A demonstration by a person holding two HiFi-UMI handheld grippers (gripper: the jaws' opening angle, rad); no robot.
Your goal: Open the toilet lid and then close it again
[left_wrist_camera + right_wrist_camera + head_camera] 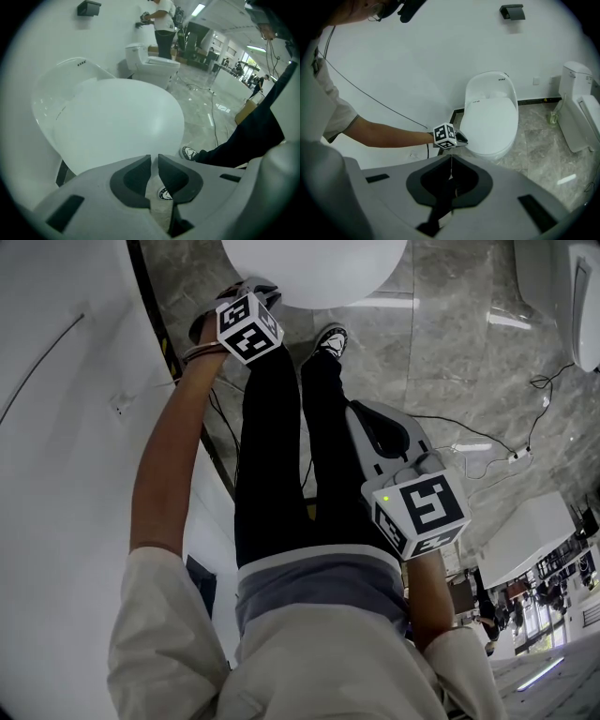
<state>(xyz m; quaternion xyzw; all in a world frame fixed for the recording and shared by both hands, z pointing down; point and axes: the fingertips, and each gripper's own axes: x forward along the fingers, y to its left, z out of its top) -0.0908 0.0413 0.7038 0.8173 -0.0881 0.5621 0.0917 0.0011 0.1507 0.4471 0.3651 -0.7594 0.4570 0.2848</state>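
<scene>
While the left claw (154, 157) shows only a thin slit between its tips, pinching nothing, we see it just beside the front rim of the toilet lid (117, 122), which lies down, closed. Right claw (451, 157) pressed together, empty, above the floor (543, 145), well apart from the lid.

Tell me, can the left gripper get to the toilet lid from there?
Probably yes: the left gripper sits at the front edge of the closed toilet lid, nothing in between.
</scene>
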